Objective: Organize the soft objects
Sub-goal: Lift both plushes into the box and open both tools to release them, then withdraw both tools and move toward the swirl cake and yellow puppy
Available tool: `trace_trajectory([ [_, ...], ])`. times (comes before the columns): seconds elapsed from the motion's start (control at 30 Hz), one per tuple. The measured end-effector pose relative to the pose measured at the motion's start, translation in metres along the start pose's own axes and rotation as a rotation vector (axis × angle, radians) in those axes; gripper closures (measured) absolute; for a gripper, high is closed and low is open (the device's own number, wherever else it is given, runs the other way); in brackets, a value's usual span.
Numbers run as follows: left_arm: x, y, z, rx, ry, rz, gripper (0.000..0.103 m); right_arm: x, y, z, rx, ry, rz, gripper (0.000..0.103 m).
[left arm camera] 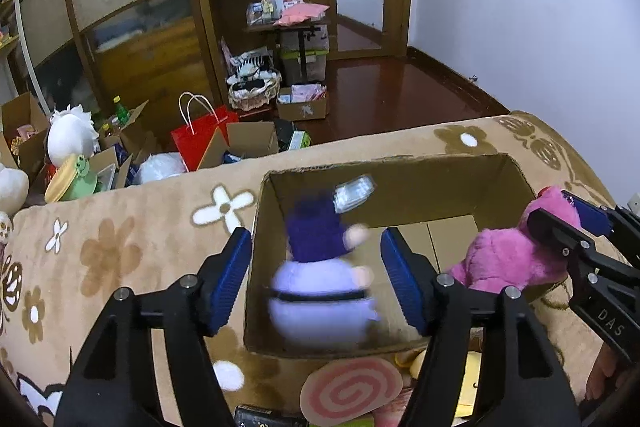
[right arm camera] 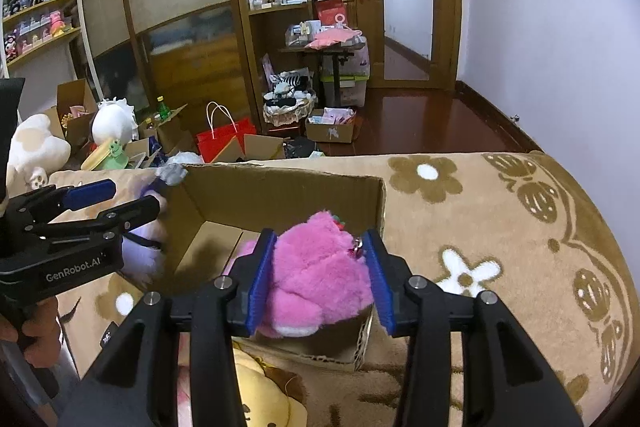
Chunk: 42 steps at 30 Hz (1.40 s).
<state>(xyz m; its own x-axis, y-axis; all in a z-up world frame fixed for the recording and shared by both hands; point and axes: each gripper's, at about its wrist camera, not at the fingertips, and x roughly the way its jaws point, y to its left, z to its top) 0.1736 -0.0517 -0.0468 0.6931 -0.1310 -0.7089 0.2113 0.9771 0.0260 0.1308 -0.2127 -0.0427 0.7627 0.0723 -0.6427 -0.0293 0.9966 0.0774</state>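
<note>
Over the cardboard box (left arm camera: pixel 404 187) on the flowered blanket (left arm camera: pixel 120 247), both tools are working at once. The left tool (left arm camera: pixel 316 279) is standing with its blue pads spread apart, touching nothing, and the purple doll (left arm camera: pixel 320 291) between them is blurring as it drops into the box; no earlier view is available to say more than that the toy is free of the pads and inside the box walls. The right tool (right arm camera: pixel 318 283) is clasping the pink plush toy (right arm camera: pixel 316 275), its pads pressing into the fur on both sides, and is holding it just above the near right corner of the box (probably so that it lands beside the doll rather than on top of it). Below the box's near edge, a pink swirl cushion (left arm camera: pixel 350 393) and a yellow plush (right arm camera: pixel 260 395) are lying on the blanket, seemingly waiting their turn. Keeping the box mouth open under both tools is letting each toy fall straight in.
</note>
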Motion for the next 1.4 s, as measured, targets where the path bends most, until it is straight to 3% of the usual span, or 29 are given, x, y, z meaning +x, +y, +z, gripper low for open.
trace_trajectory([
  [0.1, 0.001, 0.003, -0.001, -0.011, 0.015, 0.002, 0.03, -0.001, 0.001, 0.002, 0.008, -0.001, 0.004, 0.054],
  [0.2, 0.0, 0.003, -0.003, 0.004, 0.022, 0.02, 0.024, -0.006, 0.001, 0.001, 0.016, -0.004, 0.009, 0.045],
  [0.4, -0.014, 0.001, -0.005, 0.025, 0.032, 0.03, 0.009, -0.023, 0.005, 0.0, 0.019, -0.015, 0.013, 0.023],
  [0.47, -0.023, 0.001, -0.008, 0.035, 0.026, 0.035, 0.008, -0.033, 0.007, -0.001, 0.024, -0.031, 0.012, 0.01],
  [0.6, -0.04, 0.006, -0.014, 0.011, 0.034, 0.019, 0.004, -0.05, 0.011, -0.006, 0.021, -0.054, -0.004, 0.0],
  [0.97, -0.077, 0.021, -0.032, -0.023, 0.068, 0.041, 0.002, -0.083, 0.025, -0.028, -0.024, -0.038, -0.047, 0.0],
  [1.17, -0.078, 0.024, -0.046, -0.031, 0.149, 0.037, 0.002, -0.09, 0.032, -0.044, -0.025, 0.0, -0.03, 0.0],
  [1.4, -0.073, 0.026, -0.054, -0.043, 0.189, 0.008, 0.002, -0.085, 0.037, -0.055, -0.037, 0.04, -0.016, 0.0],
])
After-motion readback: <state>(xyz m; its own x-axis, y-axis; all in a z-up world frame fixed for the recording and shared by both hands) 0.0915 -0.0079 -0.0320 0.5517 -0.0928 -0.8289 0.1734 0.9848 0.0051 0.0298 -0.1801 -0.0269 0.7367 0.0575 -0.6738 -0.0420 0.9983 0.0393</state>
